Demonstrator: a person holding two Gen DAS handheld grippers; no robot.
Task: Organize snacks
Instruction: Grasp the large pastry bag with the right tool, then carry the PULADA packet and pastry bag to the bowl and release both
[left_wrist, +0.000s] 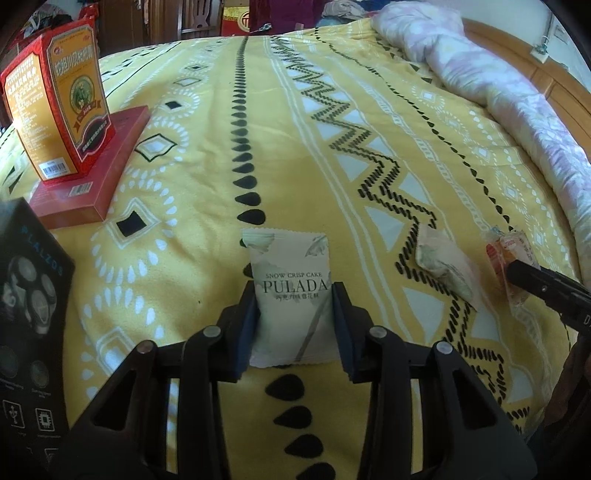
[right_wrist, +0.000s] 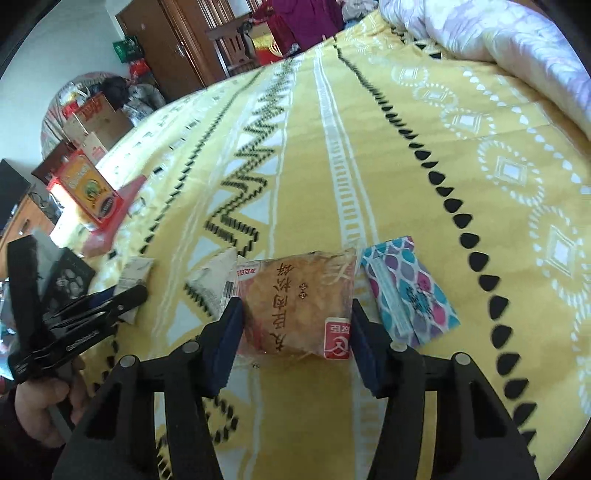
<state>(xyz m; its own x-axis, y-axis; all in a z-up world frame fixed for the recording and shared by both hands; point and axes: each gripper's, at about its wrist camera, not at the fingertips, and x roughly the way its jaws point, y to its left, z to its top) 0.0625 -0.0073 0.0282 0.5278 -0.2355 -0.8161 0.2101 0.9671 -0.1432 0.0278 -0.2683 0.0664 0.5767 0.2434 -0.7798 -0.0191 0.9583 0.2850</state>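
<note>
While left tool (left_wrist: 295, 314) pinches matte white sachet (left_wrist: 290, 295), right tool (right_wrist: 295, 332) clamps glossy clear-wrapped round pastry (right_wrist: 295, 306).

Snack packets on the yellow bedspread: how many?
3. White PULADA snow-cake packet in the left gripper; pale crumpled packet right of it; clear-wrapped brown pastry in the right gripper. Colourful patterned pack looks like tissues, uncounted. Others may be hidden.

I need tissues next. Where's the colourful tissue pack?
In the right wrist view, the tissue pack lies on the yellow bedspread, just right of the pastry packet between the right gripper's jaws.
</note>
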